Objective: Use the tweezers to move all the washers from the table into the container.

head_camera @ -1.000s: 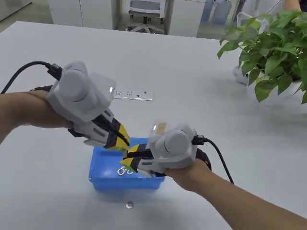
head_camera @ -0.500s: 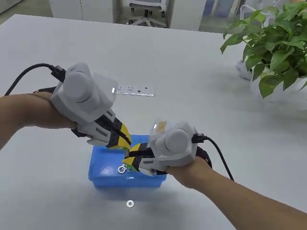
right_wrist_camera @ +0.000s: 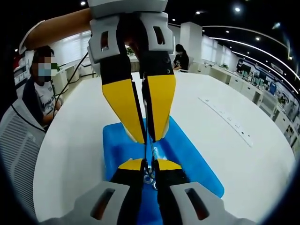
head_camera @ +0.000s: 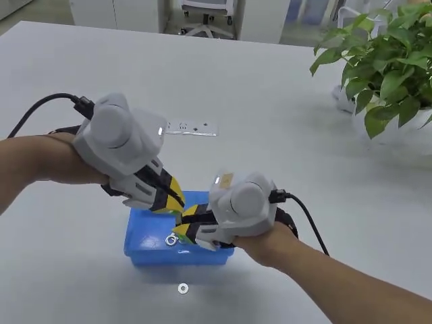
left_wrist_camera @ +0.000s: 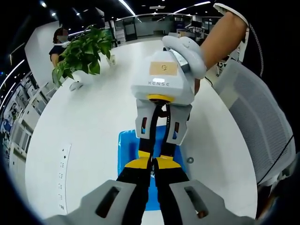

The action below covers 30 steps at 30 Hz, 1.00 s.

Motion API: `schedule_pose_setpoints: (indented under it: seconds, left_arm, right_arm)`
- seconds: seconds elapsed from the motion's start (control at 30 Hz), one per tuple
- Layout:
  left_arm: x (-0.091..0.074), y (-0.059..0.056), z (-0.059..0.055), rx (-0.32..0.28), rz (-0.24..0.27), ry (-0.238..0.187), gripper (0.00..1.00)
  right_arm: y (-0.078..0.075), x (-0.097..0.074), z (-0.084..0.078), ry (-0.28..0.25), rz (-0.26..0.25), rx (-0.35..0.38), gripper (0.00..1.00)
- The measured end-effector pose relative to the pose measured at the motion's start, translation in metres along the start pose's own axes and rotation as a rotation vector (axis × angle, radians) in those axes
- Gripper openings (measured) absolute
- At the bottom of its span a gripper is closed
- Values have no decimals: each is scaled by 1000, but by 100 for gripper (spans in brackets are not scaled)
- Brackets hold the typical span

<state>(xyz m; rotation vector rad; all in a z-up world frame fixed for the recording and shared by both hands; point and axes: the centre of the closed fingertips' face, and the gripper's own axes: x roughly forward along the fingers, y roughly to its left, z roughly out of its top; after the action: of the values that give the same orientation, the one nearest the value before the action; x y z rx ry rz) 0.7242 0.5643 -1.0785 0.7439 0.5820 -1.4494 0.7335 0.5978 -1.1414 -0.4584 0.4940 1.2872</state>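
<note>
The blue container (head_camera: pixel 135 251) sits on the white table, with washers (head_camera: pixel 171 239) lying inside it. One loose washer (head_camera: pixel 183 288) lies on the table just in front of the container. My left gripper (head_camera: pixel 177 201) hangs over the container, shut on thin metal tweezers (right_wrist_camera: pixel 146 126) that point down. My right gripper (right_wrist_camera: pixel 149 164) meets it from the front right and is shut on the tweezers' lower end. A washer (right_wrist_camera: pixel 149 178) shows at the tweezers' tips, just above the container (right_wrist_camera: pixel 187 154) floor.
A white power strip (head_camera: pixel 191 127) lies flat on the table behind the grippers. A potted plant (head_camera: pixel 385 61) stands at the far right. An office chair (head_camera: pixel 202 13) stands beyond the table's far edge. Cables trail from both grippers.
The head view shifted a little a second ago. Both grippers stay over the container, closed together on the tweezers, with hardly any movement.
</note>
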Motion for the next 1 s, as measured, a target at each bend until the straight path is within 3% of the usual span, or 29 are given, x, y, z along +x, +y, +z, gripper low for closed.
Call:
schedule_pose_setpoints:
  seconds: [0.4, 1.0]
  left_arm:
    - [-6, -3, 9, 8, 9, -8, 7]
    - [-28, -17, 34, 24, 25, -11, 6]
  right_arm:
    - [2, -9, 6, -4, -13, -11, 10]
    - [14, -33, 28, -39, -34, -28, 10]
